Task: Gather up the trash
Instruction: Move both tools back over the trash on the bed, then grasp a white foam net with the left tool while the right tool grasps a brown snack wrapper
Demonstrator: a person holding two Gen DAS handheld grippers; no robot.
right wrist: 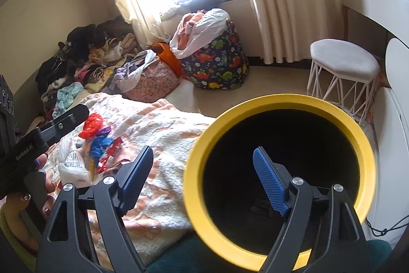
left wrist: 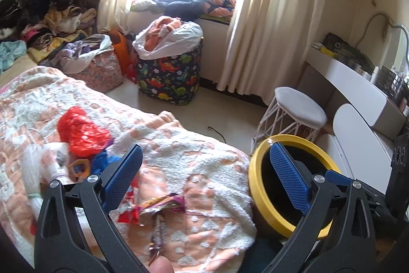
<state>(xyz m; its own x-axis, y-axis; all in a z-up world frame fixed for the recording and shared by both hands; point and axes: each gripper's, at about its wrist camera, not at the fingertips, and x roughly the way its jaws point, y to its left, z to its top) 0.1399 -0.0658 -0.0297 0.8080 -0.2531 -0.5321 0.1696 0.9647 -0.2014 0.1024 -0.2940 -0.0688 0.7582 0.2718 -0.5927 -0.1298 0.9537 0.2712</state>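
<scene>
A black bin with a yellow rim (right wrist: 281,99) stands beside the bed, right of the fleece blanket (right wrist: 166,124). My right gripper (right wrist: 203,150) is open and holds nothing; its right finger hangs over the bin's mouth and its left finger over the blanket. My left gripper (left wrist: 205,147) is open and holds nothing above the blanket's corner, with the bin (left wrist: 255,186) behind its right finger. Trash lies on the blanket: a red plastic bag (left wrist: 79,132), a blue wrapper (left wrist: 102,160), a colourful snack wrapper (left wrist: 163,204) and a white bag (left wrist: 38,170). A small dark item (right wrist: 260,206) lies in the bin.
A dinosaur-print basket (left wrist: 168,76) and a floral bag (left wrist: 102,71) stand on the floor under the window. A white stool (left wrist: 299,106) and a white desk (left wrist: 358,83) are on the right. Clothes (left wrist: 46,9) are piled at the bed's far end. A hand (right wrist: 38,186) holds the left tool.
</scene>
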